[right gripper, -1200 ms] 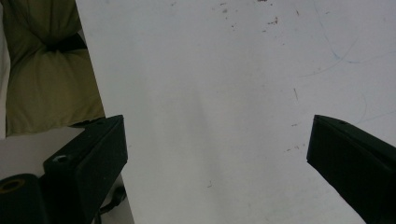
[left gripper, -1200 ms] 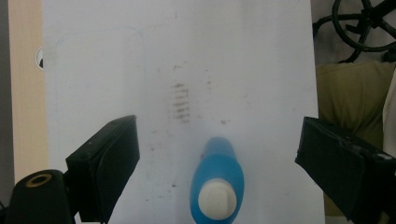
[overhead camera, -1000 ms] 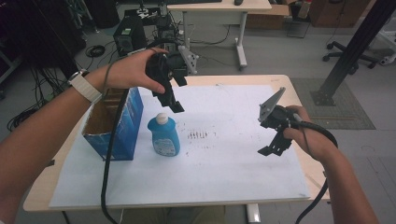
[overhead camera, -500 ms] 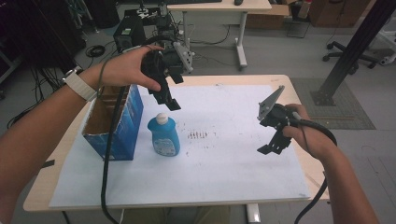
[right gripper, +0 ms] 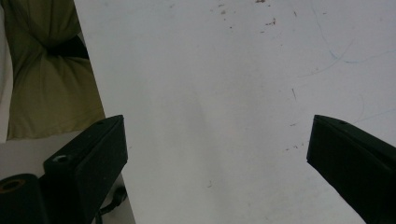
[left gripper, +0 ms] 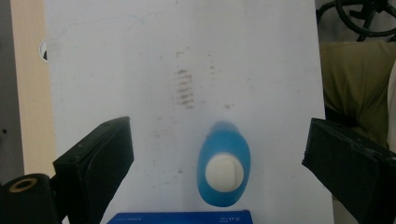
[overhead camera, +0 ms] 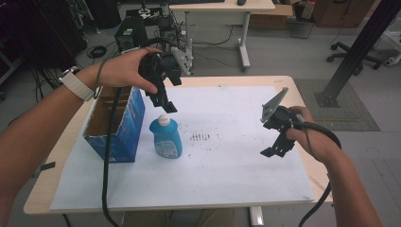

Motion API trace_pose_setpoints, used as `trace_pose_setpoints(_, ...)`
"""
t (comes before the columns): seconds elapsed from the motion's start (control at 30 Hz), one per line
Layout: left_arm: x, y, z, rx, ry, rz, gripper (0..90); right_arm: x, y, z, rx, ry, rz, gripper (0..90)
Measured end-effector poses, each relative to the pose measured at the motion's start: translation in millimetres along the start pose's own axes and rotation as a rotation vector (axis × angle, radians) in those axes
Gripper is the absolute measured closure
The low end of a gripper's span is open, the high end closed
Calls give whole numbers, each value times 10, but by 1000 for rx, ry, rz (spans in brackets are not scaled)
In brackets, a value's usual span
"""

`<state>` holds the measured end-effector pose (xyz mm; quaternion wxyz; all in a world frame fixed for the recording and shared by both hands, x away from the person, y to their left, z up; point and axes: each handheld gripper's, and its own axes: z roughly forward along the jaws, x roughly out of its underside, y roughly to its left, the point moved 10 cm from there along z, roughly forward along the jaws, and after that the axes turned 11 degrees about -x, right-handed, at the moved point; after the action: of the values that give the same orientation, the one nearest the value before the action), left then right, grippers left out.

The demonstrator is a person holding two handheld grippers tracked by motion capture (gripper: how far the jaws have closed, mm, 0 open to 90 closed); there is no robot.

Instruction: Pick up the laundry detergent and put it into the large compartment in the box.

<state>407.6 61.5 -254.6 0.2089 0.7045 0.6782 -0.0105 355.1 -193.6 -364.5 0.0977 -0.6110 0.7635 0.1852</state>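
Note:
A blue bottle with a white cap [overhead camera: 166, 137] stands upright on the white sheet [overhead camera: 222, 156], right beside a blue cardboard box [overhead camera: 115, 124]. My left gripper [overhead camera: 163, 100] hangs above and slightly behind the bottle, pointing down, jaws wide open and empty. Looking down from the left gripper view, the bottle [left gripper: 223, 169] sits between the two jaws, well below them, with the box's edge [left gripper: 180, 217] at the bottom. My right gripper [overhead camera: 276, 142] hovers over the sheet's right side, open and empty; the right gripper view has bare sheet [right gripper: 215, 93] between its jaws.
The open-topped box stands at the table's left. Faint dark smudges [overhead camera: 202, 137] mark the sheet near its middle. Cables trail from both grippers. Beyond the table's far edge stand a desk [overhead camera: 222, 9], electronics and a black post [overhead camera: 359, 47].
My left gripper has drifted slightly back and up above the bottle. The right gripper has barely moved.

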Motion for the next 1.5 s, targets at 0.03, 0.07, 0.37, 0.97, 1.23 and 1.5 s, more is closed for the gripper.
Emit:
trace_pose_setpoints(0.03, 0, 0, 0, 0, 0, 0, 85, 0, 0, 0, 0, 0, 0, 53)
trace_pose_setpoints(0.07, 12, -2, 8, 0, 8, 1, 85, 4, 1, 1, 0, 0, 1, 53)
trace_pose_setpoints(0.37, 70, -12, 74, 10, 18, -10, 82, 16, 1, 4, 0, 2, 5, 53)
trace_pose_setpoints(0.97, 189, -67, 201, 28, 36, 62, 81, 21, 11, 10, 0, 0, 6, 53)
trace_pose_setpoints(1.23, 229, -105, 251, 42, 45, 67, 83, 31, 11, 15, 0, 2, 11, 53)
trace_pose_setpoints(1.5, 269, -151, 286, 58, 58, 64, 83, 7, 9, 17, 0, 1, 6, 53)
